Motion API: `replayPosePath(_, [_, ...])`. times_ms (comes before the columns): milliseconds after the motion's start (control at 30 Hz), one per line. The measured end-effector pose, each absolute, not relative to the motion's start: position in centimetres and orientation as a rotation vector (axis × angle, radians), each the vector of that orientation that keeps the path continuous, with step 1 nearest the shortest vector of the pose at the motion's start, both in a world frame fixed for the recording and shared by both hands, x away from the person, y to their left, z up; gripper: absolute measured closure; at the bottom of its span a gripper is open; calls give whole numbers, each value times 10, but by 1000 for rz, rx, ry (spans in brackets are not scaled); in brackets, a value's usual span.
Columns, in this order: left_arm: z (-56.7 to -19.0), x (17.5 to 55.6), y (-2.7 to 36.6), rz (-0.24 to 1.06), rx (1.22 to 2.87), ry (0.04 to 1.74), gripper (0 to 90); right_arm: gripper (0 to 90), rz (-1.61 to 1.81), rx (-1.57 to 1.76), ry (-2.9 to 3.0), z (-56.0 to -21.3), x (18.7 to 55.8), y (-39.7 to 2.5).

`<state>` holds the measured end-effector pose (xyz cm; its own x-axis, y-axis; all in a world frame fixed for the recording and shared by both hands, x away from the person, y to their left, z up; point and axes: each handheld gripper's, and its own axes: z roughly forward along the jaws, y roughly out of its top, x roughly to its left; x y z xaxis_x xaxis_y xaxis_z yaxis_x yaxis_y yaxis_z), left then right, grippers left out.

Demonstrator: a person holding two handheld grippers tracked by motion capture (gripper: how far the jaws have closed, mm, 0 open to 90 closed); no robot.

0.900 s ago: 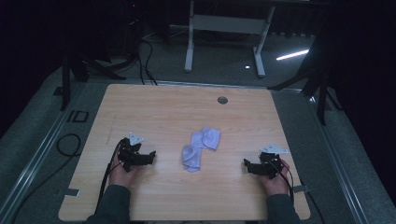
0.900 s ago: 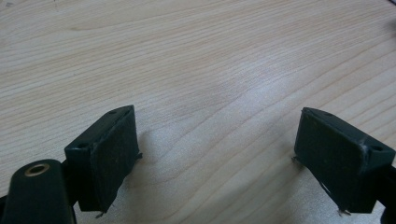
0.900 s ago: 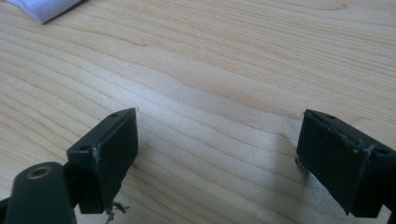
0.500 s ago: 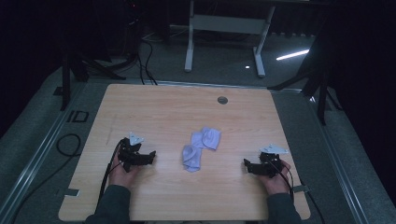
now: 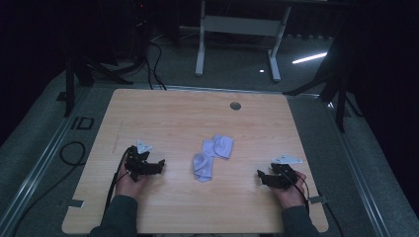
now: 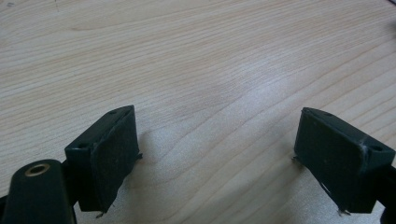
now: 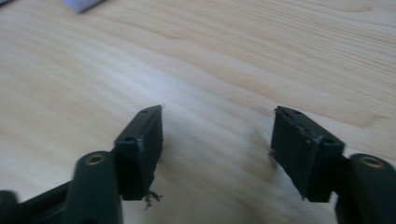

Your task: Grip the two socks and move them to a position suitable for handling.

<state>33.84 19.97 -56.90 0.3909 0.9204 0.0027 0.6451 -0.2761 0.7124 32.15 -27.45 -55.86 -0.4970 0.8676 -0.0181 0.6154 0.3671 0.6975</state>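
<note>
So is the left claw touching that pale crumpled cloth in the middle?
Apart. The high view shows bare wood between the left claw and the cloth.

A light wooden table (image 5: 173, 113) with a small round grommet (image 5: 235, 105) near its far edge is seen on grey flooring, where black cables (image 5: 69, 153) are coiled at its left and a white frame (image 5: 237, 29) stands behind it.
</note>
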Motion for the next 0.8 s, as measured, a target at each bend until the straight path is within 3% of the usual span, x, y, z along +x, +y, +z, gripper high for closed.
replayPosePath(433, [-568, 339, 196, 589, 1993, 1371, 210, 642, 931, 1006, 2475, -535, 308, -211])
replayPosePath(667, [-568, 338, 194, 596, 1979, 1386, 224, 692, 938, 888, 2517, -529, 313, -178])
replayPosePath(800, [-566, 336, 191, 590, 1986, 1374, 314, 703, 955, 814, 2548, -526, 320, -148])
